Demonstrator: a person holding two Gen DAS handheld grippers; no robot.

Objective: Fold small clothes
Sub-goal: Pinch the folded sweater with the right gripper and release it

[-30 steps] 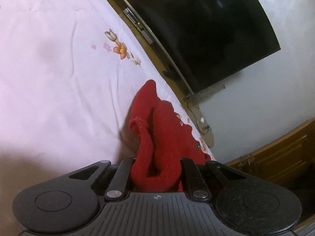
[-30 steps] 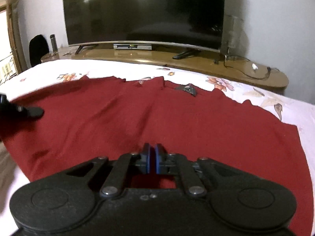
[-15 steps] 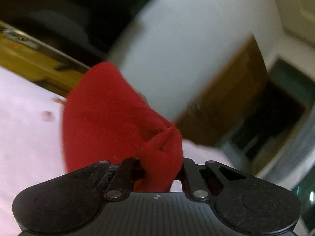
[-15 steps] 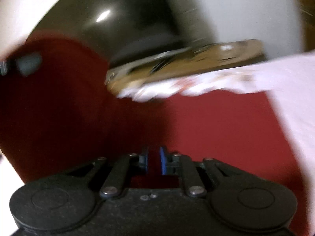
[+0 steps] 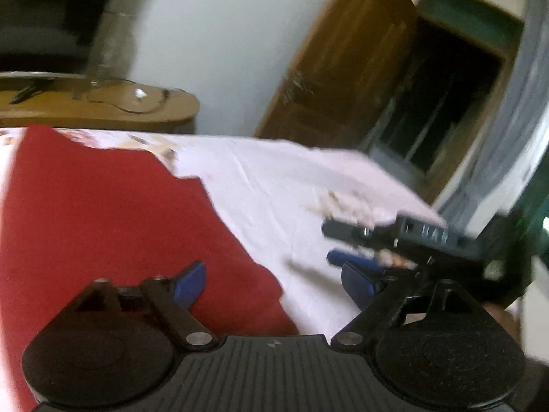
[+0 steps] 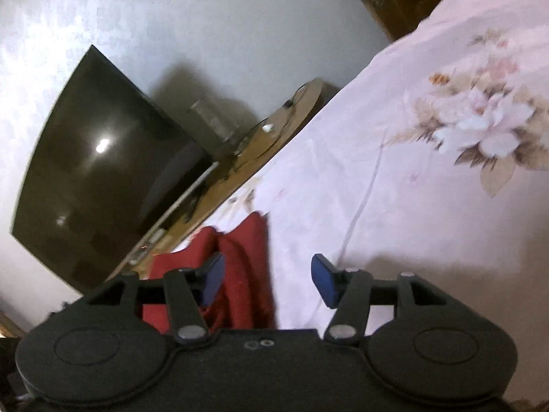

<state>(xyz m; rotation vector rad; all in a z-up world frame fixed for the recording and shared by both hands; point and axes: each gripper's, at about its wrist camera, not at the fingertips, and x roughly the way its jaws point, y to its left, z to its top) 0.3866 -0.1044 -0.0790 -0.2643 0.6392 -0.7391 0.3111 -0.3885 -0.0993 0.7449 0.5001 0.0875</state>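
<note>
The left gripper (image 5: 272,283) stands with its fingers (image 5: 190,283) wide apart; the jaws have just been opening, and nothing is pinched between them. The red garment (image 5: 103,213) passes under the left-hand finger and across part of the gap, with bare bed sheet (image 5: 274,185) filling the rest. No pad presses on the cloth.

The right gripper (image 6: 267,279) is also spread, to a moderate width, and its jaws have likewise just been opening. The red garment (image 6: 247,267) lies beside and beneath its left-hand finger (image 6: 211,276); whether that finger brushes the cloth cannot be told, because of blur. The right-hand finger stands over plain sheet. Nothing is held.

In the left wrist view the right gripper (image 5: 343,243) appears at the right, near the bed edge, well apart from the garment.

Task status, as a judgement: the garment lies on the bed as a compact slab with a straight right-hand edge, which suggests one fold has been laid down and released. Some bunching shows along the edge seen by the right wrist camera. Remaining work is probably to smooth that edge and make at least one further fold; how many layers are already stacked cannot be determined.

Beyond the bed stand a wooden TV stand (image 5: 103,110), a dark television (image 6: 96,178) and a wooden door (image 5: 346,68).
</note>
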